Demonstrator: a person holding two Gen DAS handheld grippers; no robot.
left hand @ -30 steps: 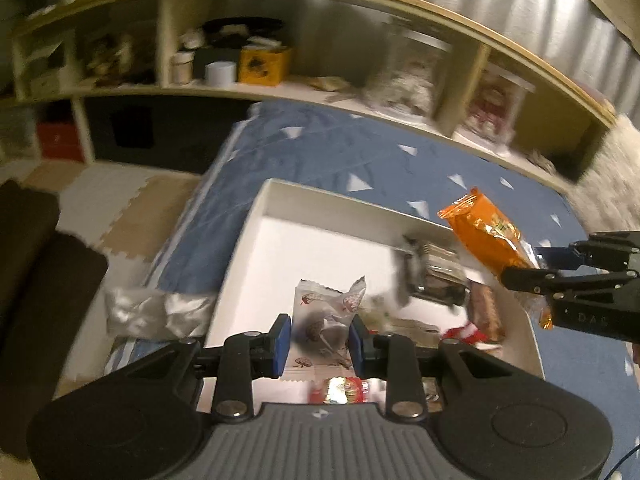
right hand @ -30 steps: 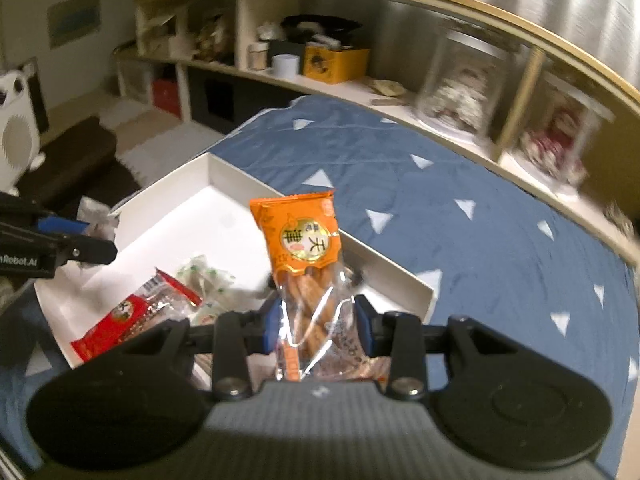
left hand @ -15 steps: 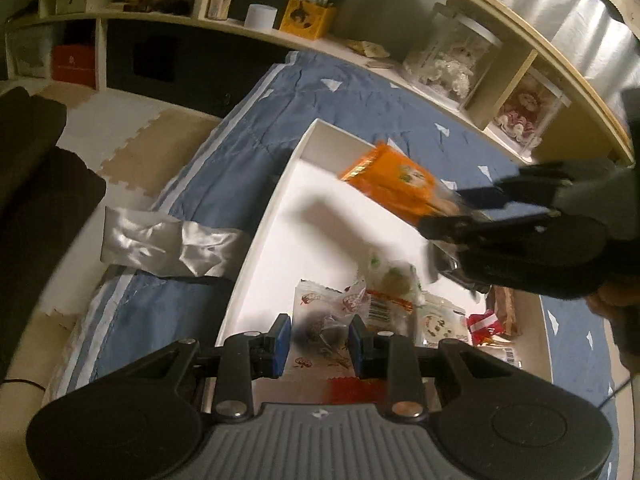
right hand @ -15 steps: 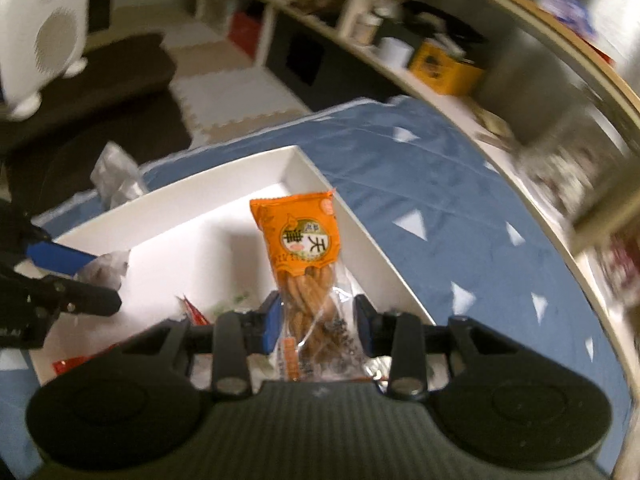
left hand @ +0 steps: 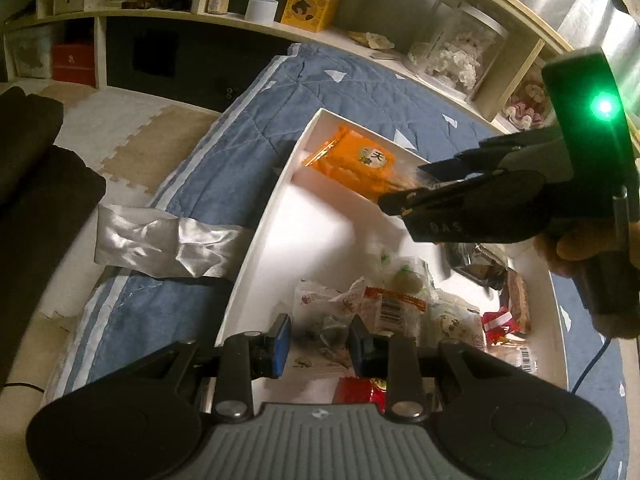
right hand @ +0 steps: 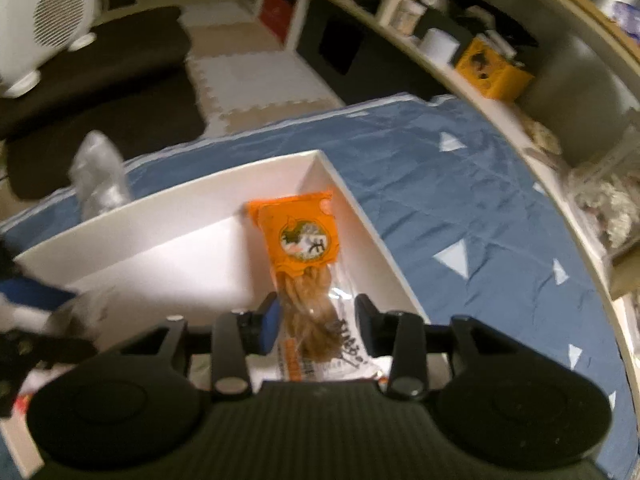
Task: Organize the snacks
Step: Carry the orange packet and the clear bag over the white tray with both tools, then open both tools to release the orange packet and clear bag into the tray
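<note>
A white tray (left hand: 260, 248) lies on the blue quilt. My right gripper (right hand: 316, 320) holds an orange packet of twisted snacks (right hand: 302, 240), whose top reaches the tray's far corner; its jaws stand wider than before, and the packet sits between them. The right gripper (left hand: 404, 196) and packet (left hand: 352, 160) also show in the left wrist view. My left gripper (left hand: 319, 342) is shut on a clear white snack packet (left hand: 324, 316) at the tray's near end, beside a pile of several snacks (left hand: 404, 300).
A crumpled silver wrapper (left hand: 160, 244) lies on the quilt (left hand: 240, 148) left of the tray. A long shelf (left hand: 360, 36) with jars, a yellow box (left hand: 308, 10) and a white cup stands behind. Foam mats and dark cushions lie on the floor to the left.
My right gripper carried the orange packet across to the tray's far left corner and lowered it; its jaws have spread a little. My left gripper stayed on its packet.
</note>
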